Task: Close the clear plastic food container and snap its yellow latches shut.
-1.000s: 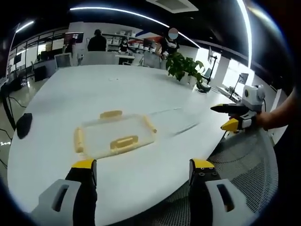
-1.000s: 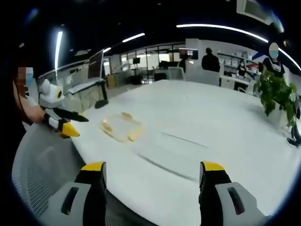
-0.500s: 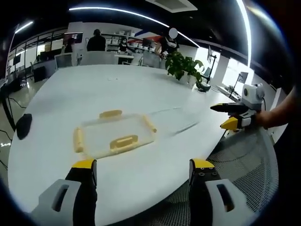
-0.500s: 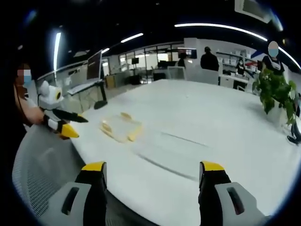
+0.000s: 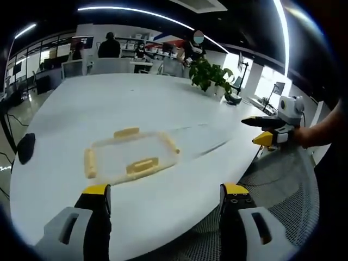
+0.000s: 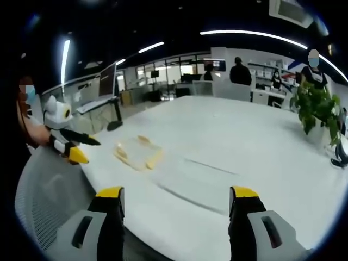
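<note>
Both the left hand-held gripper and the right hand-held gripper gape wide, empty; the clear container lies ahead on the worktop.

no legible text, no labels (all blurred) — none

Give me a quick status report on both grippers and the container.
Left gripper and right gripper open, off the table. Container flat on table, untouched. Nothing in the way.
</note>
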Demonstrator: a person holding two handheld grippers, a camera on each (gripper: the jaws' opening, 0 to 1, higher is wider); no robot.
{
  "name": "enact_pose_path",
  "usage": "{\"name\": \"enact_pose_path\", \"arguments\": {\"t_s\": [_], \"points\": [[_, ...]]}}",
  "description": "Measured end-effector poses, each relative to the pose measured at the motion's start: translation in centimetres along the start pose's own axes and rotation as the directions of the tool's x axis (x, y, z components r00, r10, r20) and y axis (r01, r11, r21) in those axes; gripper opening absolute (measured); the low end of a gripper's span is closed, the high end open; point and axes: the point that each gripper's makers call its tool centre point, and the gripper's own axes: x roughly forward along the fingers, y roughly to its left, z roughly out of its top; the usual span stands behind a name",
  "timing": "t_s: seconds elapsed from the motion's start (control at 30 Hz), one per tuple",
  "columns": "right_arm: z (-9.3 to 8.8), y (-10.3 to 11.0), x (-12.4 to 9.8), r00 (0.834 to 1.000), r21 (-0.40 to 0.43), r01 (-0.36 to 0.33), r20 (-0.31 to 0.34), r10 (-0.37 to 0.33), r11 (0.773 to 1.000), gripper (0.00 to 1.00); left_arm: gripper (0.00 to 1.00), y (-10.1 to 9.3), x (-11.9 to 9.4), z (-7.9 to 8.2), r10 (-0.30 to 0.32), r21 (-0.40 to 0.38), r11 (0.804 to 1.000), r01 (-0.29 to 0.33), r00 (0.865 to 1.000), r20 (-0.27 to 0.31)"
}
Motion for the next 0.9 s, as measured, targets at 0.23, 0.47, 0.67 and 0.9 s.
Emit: {"name": "enact_pose_path", "arguments": {"t_s": [0.23, 0.47, 0.67, 0.9], "points": [[0.7, -0.3, -0.3, 1.000, 0.019, -0.007, 0.016, 0.007, 1.000, 0.79, 0.81, -0.3, -0.1, 0.1, -0.018, 0.026, 1.000, 0.018, 1.000, -0.008], [1.3, -0.2, 0.1, 0.999, 0.007, -0.031, 0.021, 0.031, 0.999, 0.79, 0.81, 0.4, 0.0, 1.1, -0.018, 0.016, 1.000, 0.018, 1.000, 0.007], [1.9, -0.1, 0.1, 0.999, 0.006, -0.035, 0.030, 0.034, 0.999, 0.78, 0.81, 0.5, 0.0, 1.2, -0.028, 0.026, 0.999, 0.028, 1.000, 0.003], [3.5, -0.1, 0.3, 0.997, 0.022, -0.034, 0.064, 0.033, 0.999, 0.78, 0.82, 0.1, 0.0, 1.6, -0.045, 0.045, 0.998, 0.044, 0.999, 0.011]]}}
